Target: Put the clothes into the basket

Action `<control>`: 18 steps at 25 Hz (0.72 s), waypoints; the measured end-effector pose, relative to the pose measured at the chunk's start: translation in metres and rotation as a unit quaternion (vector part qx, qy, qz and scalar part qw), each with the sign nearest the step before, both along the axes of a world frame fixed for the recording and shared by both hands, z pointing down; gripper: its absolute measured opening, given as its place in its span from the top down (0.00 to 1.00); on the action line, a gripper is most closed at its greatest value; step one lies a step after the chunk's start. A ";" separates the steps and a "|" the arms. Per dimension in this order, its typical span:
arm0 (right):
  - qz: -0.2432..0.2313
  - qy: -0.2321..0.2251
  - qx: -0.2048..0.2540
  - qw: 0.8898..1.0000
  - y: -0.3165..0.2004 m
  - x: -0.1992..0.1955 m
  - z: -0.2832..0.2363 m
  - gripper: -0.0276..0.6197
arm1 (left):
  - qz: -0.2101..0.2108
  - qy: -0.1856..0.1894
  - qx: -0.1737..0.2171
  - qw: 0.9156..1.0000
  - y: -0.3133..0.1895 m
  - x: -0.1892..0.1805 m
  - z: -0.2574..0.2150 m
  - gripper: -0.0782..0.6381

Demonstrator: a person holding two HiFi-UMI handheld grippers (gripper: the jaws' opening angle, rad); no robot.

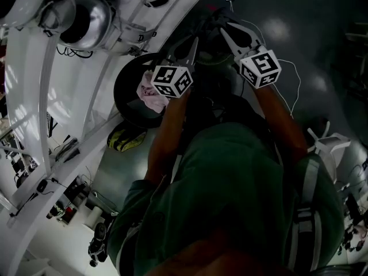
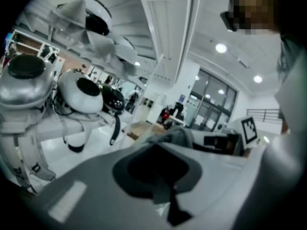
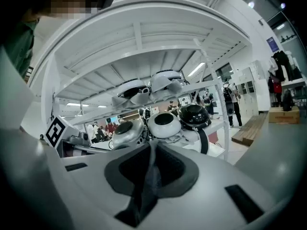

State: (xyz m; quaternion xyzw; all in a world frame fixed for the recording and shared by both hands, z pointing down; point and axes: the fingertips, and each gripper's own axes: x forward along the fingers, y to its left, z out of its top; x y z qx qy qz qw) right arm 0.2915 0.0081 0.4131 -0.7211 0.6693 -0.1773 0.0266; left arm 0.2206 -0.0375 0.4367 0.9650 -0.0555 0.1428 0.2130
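A black round basket [image 1: 122,84] stands on the dark floor under my left gripper, with a pink-and-white garment [image 1: 150,98] lying in it. My left gripper [image 1: 191,41] and right gripper [image 1: 225,32] are held side by side just right of the basket, and a dark grey garment [image 1: 211,59] hangs between them. In the left gripper view the left gripper [image 2: 169,140] is shut, with a bunched fold of the grey garment [image 2: 178,137] at its tip. In the right gripper view the right gripper [image 3: 152,152] is shut on a thin edge of the same cloth [image 3: 153,176].
A white shelf rack [image 1: 86,68] carrying helmets [image 3: 164,123] runs along the left, close to the basket. A yellow-and-black item [image 1: 126,138] lies on the floor near the rack. A white stand [image 1: 330,145] is at the right, and a thin white cable [image 1: 296,88] trails there.
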 end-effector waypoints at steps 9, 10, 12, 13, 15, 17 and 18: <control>0.000 -0.025 -0.036 0.999 0.001 0.018 0.050 0.89 | -0.001 -0.046 -0.016 0.999 0.001 0.018 0.047 0.87; 0.000 -0.028 -0.040 0.999 0.000 0.019 0.055 0.89 | -0.003 -0.049 -0.018 0.999 0.001 0.019 0.052 0.86; 0.000 -0.033 -0.047 0.998 0.000 0.021 0.064 0.89 | -0.005 -0.056 -0.020 0.998 0.001 0.020 0.059 0.86; 0.000 -0.035 -0.050 0.998 -0.001 0.021 0.069 0.89 | -0.007 -0.060 -0.021 0.998 0.000 0.021 0.063 0.86; -0.001 -0.039 -0.058 0.998 -0.001 0.022 0.077 0.89 | -0.010 -0.067 -0.022 0.997 -0.001 0.021 0.070 0.86; -0.002 -0.043 -0.064 0.997 -0.002 0.022 0.085 0.89 | -0.013 -0.076 -0.022 0.997 -0.001 0.022 0.077 0.86; -0.003 -0.044 -0.067 0.997 -0.001 0.022 0.088 0.89 | -0.014 -0.080 -0.021 0.996 -0.002 0.022 0.080 0.86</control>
